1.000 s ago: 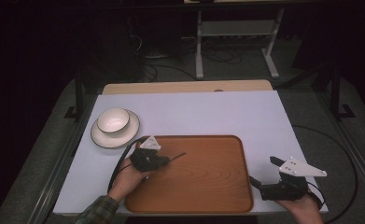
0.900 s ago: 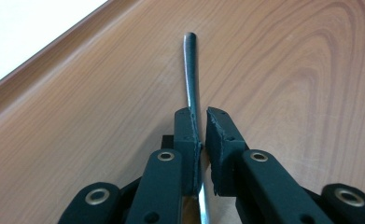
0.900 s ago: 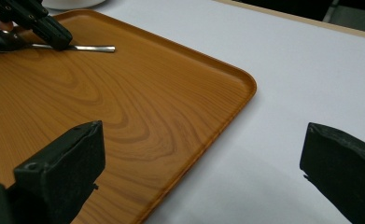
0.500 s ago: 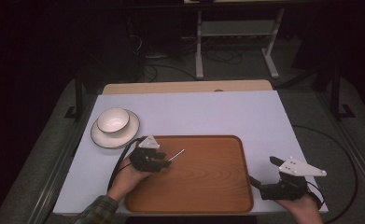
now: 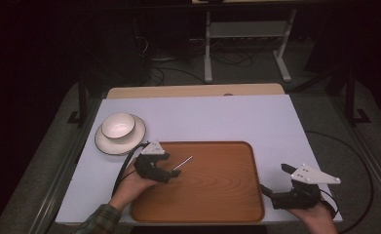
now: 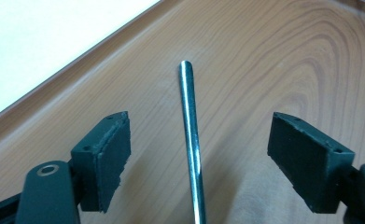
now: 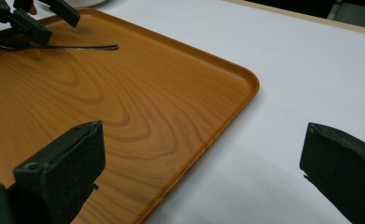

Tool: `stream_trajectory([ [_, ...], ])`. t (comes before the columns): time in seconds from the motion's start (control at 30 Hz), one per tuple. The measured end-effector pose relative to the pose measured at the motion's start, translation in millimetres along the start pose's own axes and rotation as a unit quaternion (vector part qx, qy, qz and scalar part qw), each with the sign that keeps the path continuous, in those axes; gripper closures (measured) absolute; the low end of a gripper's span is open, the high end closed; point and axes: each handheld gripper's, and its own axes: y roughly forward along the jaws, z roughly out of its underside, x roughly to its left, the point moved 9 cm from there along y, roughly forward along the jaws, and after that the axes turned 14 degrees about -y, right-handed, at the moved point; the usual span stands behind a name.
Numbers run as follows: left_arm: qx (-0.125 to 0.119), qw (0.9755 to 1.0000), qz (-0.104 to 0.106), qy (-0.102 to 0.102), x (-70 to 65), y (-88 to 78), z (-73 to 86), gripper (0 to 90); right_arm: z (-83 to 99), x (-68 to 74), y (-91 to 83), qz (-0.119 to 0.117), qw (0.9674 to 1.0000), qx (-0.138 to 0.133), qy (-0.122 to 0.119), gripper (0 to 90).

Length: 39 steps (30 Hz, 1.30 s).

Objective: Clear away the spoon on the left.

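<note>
Bowl (image 5: 118,125) on plate (image 5: 103,144), table's 10 o'clock corner. Left gripper (image 5: 171,171) over wooden tray (image 5: 227,195) near its 10 o'clock corner; jaws just opened, now spread, pads clear of spoon (image 6: 190,135) lying between them on tray, handle toward 2 o'clock. Spoon's bowl probably under gripper. Right gripper (image 5: 272,179) at tray's 4 o'clock edge, jaws spread, holding nothing.
</note>
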Motion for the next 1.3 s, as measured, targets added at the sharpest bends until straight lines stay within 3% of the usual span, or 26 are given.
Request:
stream_trajectory([
  [0.33, -0.019, 0.9997, 0.012, 0.000, -4.8, -15.4, -3.6, 16.7, -1.7, 3.0, -0.2, -0.002, 1.0000, 0.001, -0.004, 0.0],
  [0.6, -0.039, 0.9992, -0.003, 0.003, 1.2, -43.2, -0.4, 16.2, -3.0, 5.6, 0.9, -0.008, 0.9999, -0.001, -0.007, 0.0],
  [1.03, -0.104, 0.9945, -0.007, -0.011, 11.2, -90.3, 11.7, 15.4, -6.3, 4.7, 0.6, -0.008, 0.9999, -0.008, -0.005, 0.0],
  [1.3, -0.121, 0.9923, -0.014, -0.022, 19.5, -111.3, 27.6, 15.4, -9.9, 3.7, 0.0, -0.005, 0.9999, -0.013, -0.002, 0.0],
])
